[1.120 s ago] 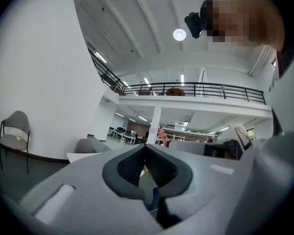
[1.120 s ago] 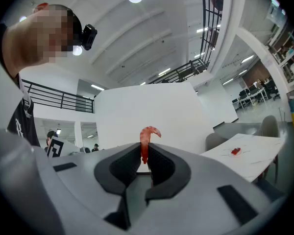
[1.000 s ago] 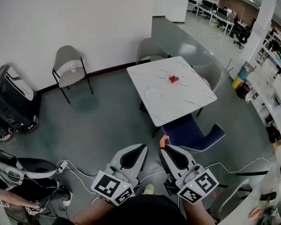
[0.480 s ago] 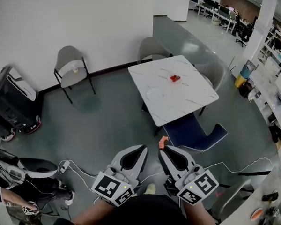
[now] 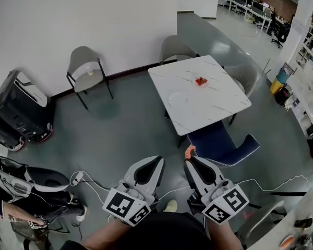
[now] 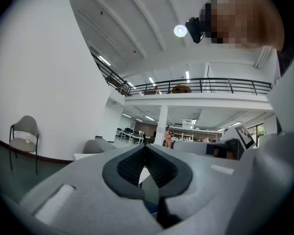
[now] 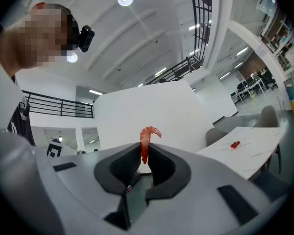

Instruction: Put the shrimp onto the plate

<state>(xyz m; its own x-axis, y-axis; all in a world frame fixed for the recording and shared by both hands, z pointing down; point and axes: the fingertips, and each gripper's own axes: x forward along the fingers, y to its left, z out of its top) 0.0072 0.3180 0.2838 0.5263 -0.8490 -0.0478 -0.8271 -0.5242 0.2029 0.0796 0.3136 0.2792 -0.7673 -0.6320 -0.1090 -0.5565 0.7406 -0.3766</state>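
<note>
Office floor (image 5: 120, 134) below: right tool (image 5: 190, 160) pinches the light, soft, likely slippery shrimp (image 7: 144, 141) near one end; left tool's (image 5: 159, 161) jaws meet, empty.

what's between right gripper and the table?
Head view: a blue chair at the near edge of the table, plus bare floor, ahead of the right gripper.

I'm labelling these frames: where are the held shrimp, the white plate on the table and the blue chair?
shrimp (image 7: 143, 141): right gripper view, its body.
plate (image 5: 176, 99): head view, its bare middle.
blue chair (image 5: 219, 142): head view, its seat.
</note>
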